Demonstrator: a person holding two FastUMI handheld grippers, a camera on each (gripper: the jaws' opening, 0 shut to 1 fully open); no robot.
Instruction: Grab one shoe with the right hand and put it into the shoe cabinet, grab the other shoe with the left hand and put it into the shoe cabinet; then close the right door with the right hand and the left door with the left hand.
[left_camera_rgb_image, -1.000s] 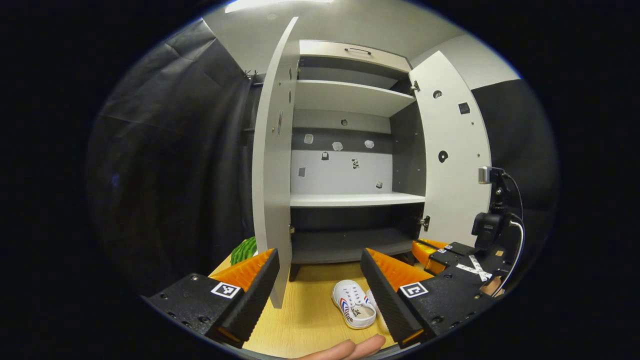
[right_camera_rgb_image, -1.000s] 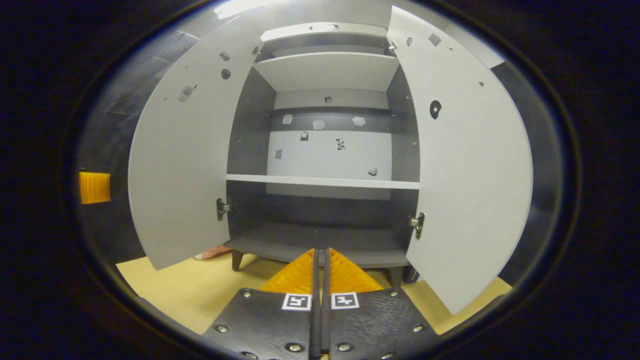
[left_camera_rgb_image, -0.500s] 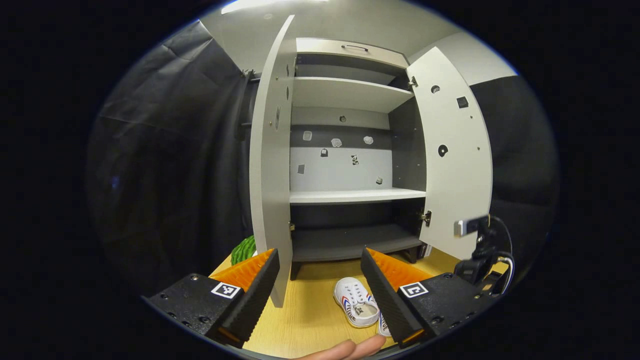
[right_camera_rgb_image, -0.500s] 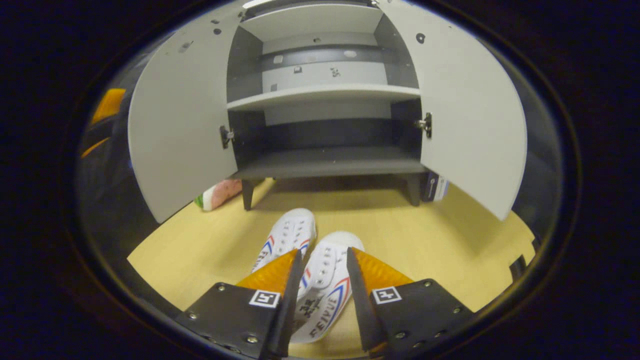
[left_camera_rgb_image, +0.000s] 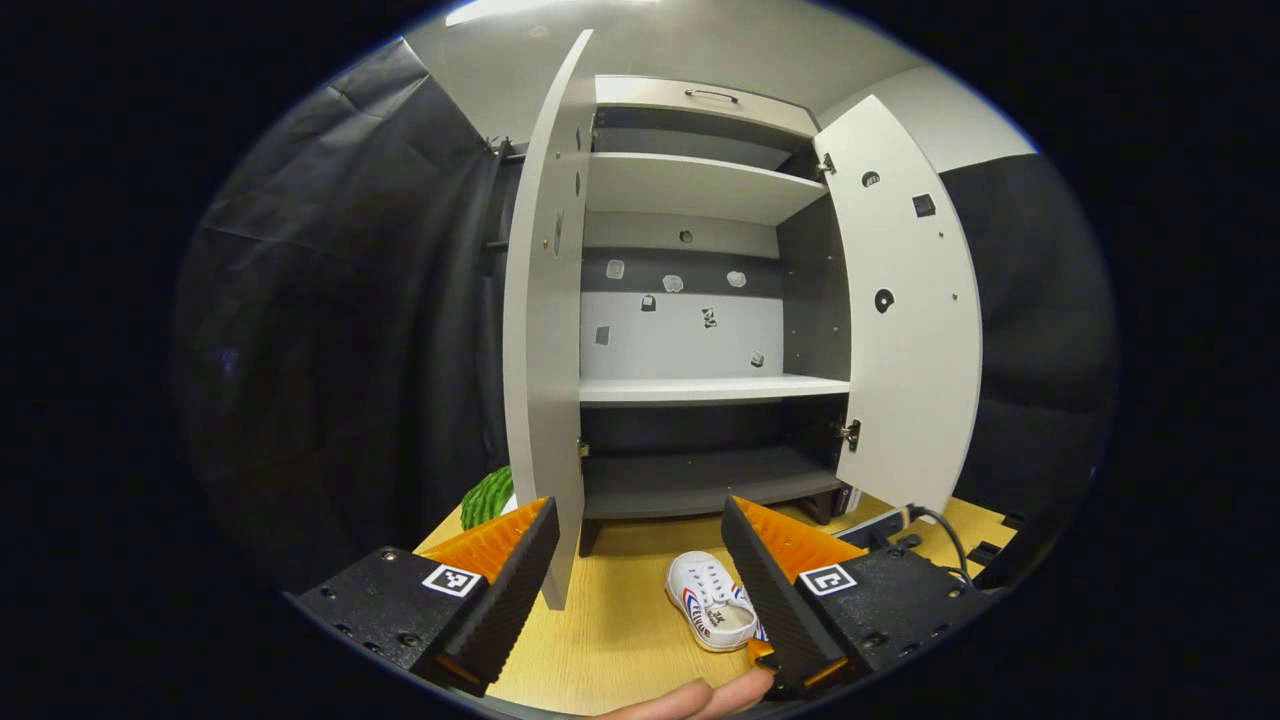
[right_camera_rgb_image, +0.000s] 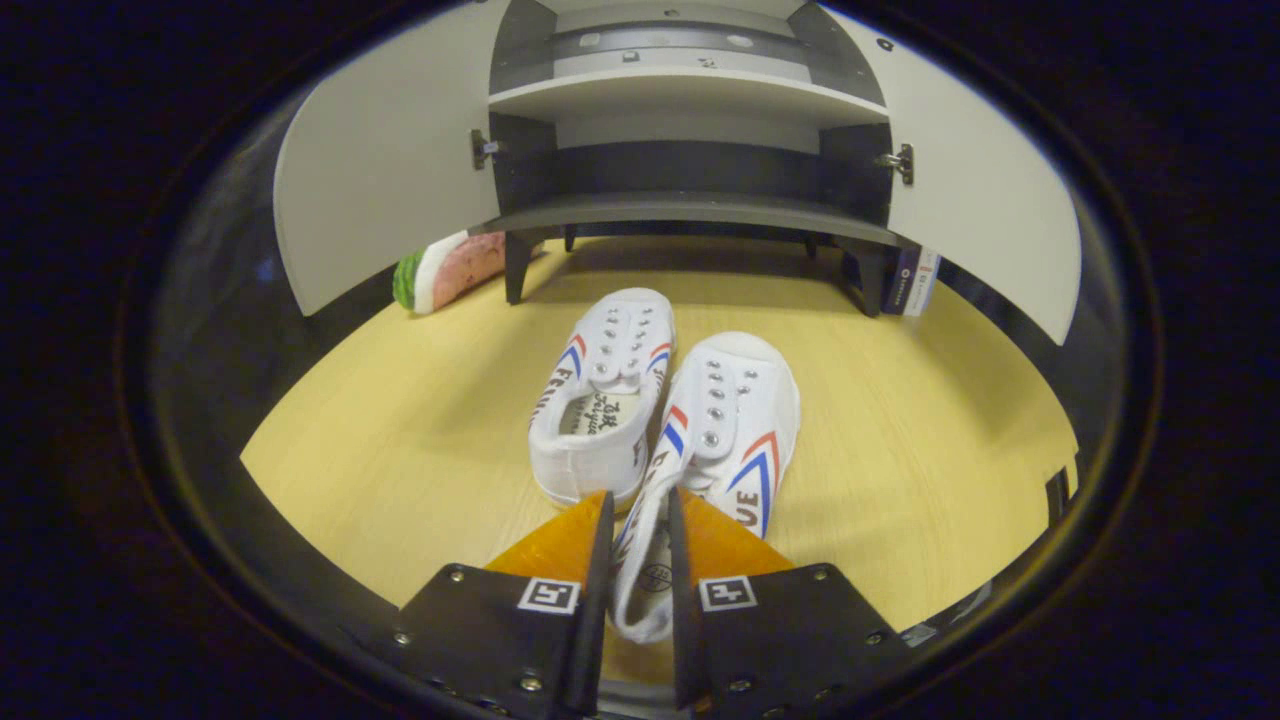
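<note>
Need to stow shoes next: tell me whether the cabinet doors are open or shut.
Open. Both the left door and right door swing outward, exposing the cabinet's bare bottom shelf.

Shoes (right_camera_rgb_image: 745, 420) look like white canvas with metal eyelets, floor (right_camera_rgb_image: 400, 440) is smooth light wood laminate, cabinet (left_camera_rgb_image: 700, 390) matt painted board.

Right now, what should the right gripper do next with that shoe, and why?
Probably lift. The right gripper has its fingers closed on the heel of the right shoe, which lies on the floor beside the other shoe. The cabinet stands open ahead, bottom shelf bare.
</note>
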